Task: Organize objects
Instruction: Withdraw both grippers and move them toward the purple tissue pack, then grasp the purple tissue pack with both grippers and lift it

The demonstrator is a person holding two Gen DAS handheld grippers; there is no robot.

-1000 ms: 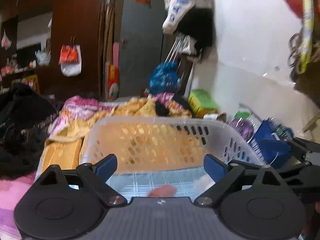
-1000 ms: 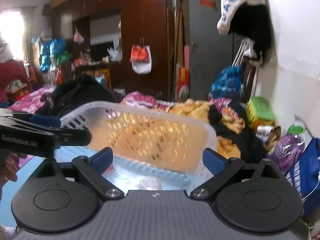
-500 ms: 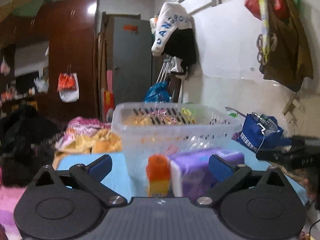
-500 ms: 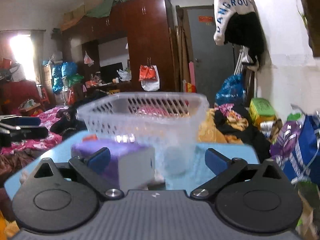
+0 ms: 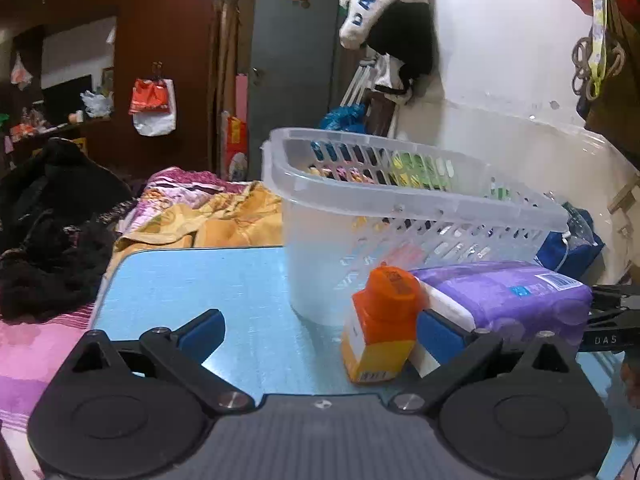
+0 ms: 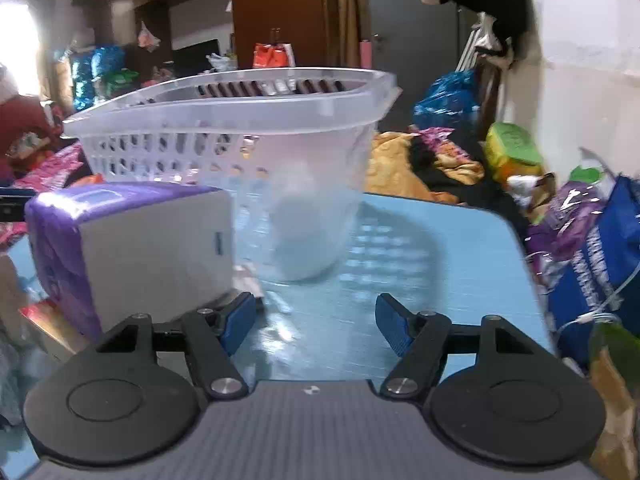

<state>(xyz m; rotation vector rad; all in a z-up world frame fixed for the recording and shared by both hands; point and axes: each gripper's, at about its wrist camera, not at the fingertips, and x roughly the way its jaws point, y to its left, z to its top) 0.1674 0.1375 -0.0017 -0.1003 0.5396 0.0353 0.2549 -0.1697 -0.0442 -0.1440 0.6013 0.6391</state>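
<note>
A clear plastic basket stands on the blue table, also in the right wrist view. An orange-capped bottle stands in front of it, beside a purple and white tissue pack, which is also in the right wrist view. My left gripper is open and empty, low over the table; its right fingertip is next to the bottle. My right gripper is open and empty, with its left fingertip by the pack's corner.
A bed with piled clothes and blankets lies beyond the table. Blue and purple bags stand to the right of the table. A wardrobe, a grey door and hanging clothes are at the back.
Both grippers dropped from above the basket to table level in front of it. The bottle and the tissue pack came into view. The right gripper's jaws narrowed somewhat.
</note>
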